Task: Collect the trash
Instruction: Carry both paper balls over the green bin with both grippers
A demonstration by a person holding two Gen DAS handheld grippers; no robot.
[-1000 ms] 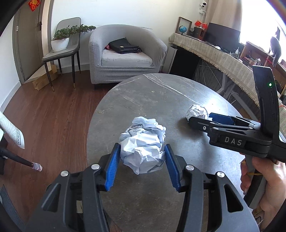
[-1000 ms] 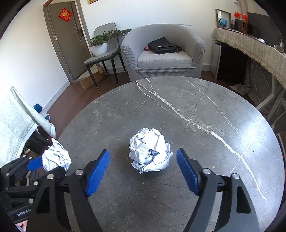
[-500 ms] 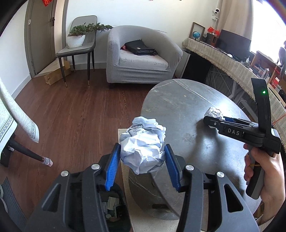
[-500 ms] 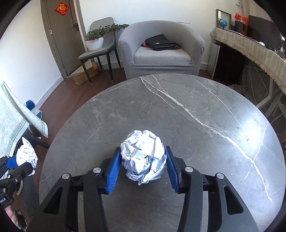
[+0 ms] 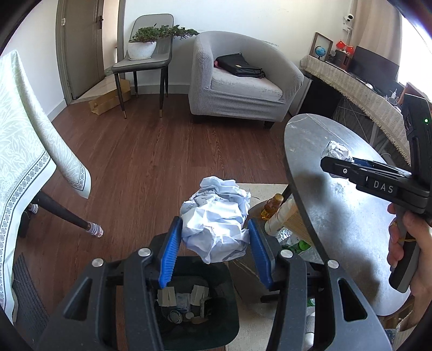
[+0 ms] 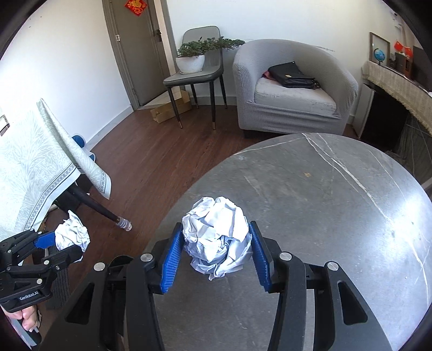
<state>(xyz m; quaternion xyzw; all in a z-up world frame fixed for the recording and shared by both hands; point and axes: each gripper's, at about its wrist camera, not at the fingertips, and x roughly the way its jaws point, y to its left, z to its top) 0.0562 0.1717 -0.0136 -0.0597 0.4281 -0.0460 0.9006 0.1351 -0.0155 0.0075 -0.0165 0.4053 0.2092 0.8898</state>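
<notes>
White letters "DAS" show on the dark body of the right gripper (image 5: 338, 164), seen from the left wrist camera, just ahead of the hand (image 5: 410, 256) holding its handle. From the right wrist camera, small white lettering "GenRobot.AI" runs along the lower body of the left gripper (image 6: 64, 241). Up on the door (image 6: 137, 46) hangs a red diamond-shaped sign (image 6: 135, 4) with a gold character, too small to read. Paper scraps lie in the bin (image 5: 232, 318), any print on them unreadable.
</notes>
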